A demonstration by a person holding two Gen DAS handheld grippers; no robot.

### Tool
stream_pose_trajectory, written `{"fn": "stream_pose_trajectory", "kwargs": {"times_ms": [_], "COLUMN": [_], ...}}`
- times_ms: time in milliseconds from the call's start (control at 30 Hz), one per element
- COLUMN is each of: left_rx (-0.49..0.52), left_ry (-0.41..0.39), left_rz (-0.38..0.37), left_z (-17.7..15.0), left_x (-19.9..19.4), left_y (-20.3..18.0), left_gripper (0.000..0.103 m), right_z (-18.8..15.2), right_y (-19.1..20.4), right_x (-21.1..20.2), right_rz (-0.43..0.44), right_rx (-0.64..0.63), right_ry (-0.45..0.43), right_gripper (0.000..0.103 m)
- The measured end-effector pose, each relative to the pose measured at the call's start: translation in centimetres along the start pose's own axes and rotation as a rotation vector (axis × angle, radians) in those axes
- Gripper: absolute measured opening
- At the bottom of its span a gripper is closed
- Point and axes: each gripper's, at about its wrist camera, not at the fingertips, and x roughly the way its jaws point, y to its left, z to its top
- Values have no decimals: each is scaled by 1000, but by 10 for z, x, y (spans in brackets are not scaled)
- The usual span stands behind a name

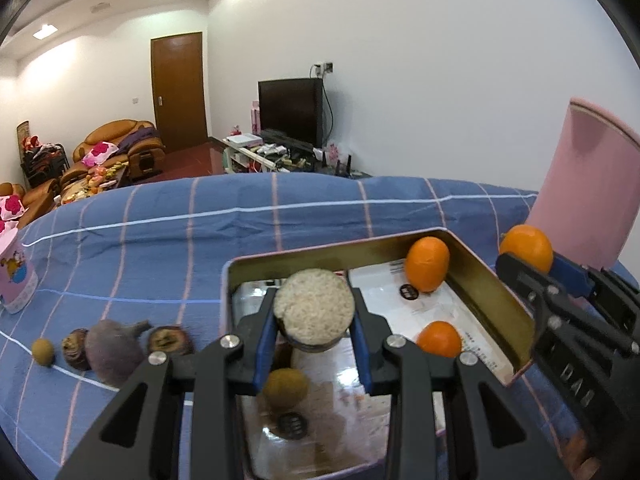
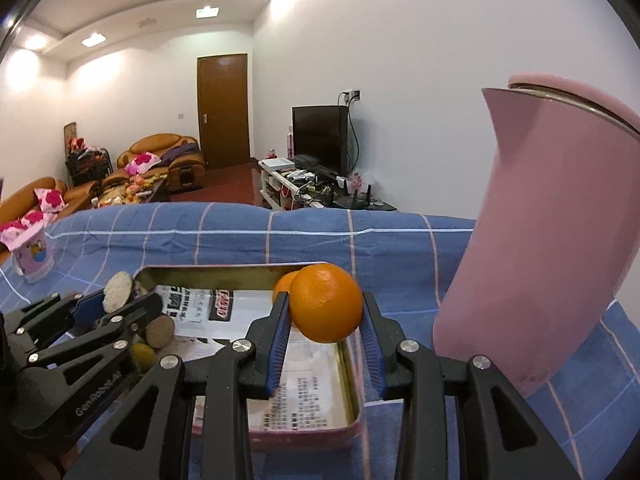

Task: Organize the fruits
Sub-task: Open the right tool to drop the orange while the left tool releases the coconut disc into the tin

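From the left wrist, the left gripper [image 1: 315, 320] is clamping a round pale-topped fruit piece [image 1: 314, 308] over the tin tray [image 1: 486, 280]. The tray is holding printed paper sheets, their text too small to read, two oranges [image 1: 427, 264] at 1 and 3 o'clock, and a brownish fruit [image 1: 285, 387] at 6 o'clock.

From the right wrist, the right gripper [image 2: 325, 312] is gripping an orange [image 2: 326, 302] above the tray's [image 2: 352, 384] right edge. A pink jug [image 2: 540, 240] is standing at 3 o'clock. The other gripper's arm is reading "GenRobot.AI".
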Motion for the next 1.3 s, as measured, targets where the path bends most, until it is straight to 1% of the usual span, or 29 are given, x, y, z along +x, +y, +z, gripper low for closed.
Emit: {"fn": "stream_pose_trajectory", "kwargs": {"times_ms": [133, 300, 533, 767, 833, 900, 933, 967, 1000, 1067, 1133, 1167, 1200, 1233, 1267, 1300], "left_rx": [30, 47, 67, 80, 74, 57, 44, 31, 18, 12, 16, 14, 6, -7, -22, -40], "left_ry": [51, 97, 94, 102, 95, 88, 83, 78, 68, 50, 17, -2, -26, -45, -63, -82], "left_rz": [29, 55, 51, 43, 59, 78, 84, 86, 84, 81, 83, 88, 95, 102, 111, 121], "left_z": [2, 0, 0, 2, 2, 2, 2, 3, 3, 3, 4, 5, 6, 7, 10, 12], "left_x": [13, 23, 22, 24, 22, 21, 21, 20, 18, 14, 7, 3, -1, -5, -8, -11], "left_y": [-14, -16, -23, -25, -24, -21, -18, -16, -14, -12, -12, -12, -11, -8, -5, -1], "left_gripper": [35, 35, 35, 37, 43, 61, 65, 71, 75, 76, 77, 79, 82, 86, 96, 103], "right_z": [-3, -3, -7, -8, -8, -7, -7, -6, -6, -5, -4, -3, -2, -1, 1, 2], "right_y": [0, 2, 9, 5, 3, 2, 0, -2, -4, -8, -8, -8, -8, -9, -11, -14], "right_x": [12, 24, 30, 34, 34, 34, 33, 32, 32, 30, 25, 20, 14, 9, 4, -1], "right_rz": [-1, 43, 80, 119, 126, 127, 128, 136, 146, 163, 154, 136, 118, 106, 86, 66], "right_rx": [-33, -55, -93, -66, -59, -51, -40, -29, -16, 10, 14, 11, 11, 14, 23, 36], "right_ry": [43, 92, 137, 161, 160, 156, 149, 145, 141, 129, 101, 75, 40, 16, -20, -52], "right_gripper": [36, 36, 36, 37, 38, 38, 39, 39, 39, 40, 42, 43, 48, 56, 61, 71]}}
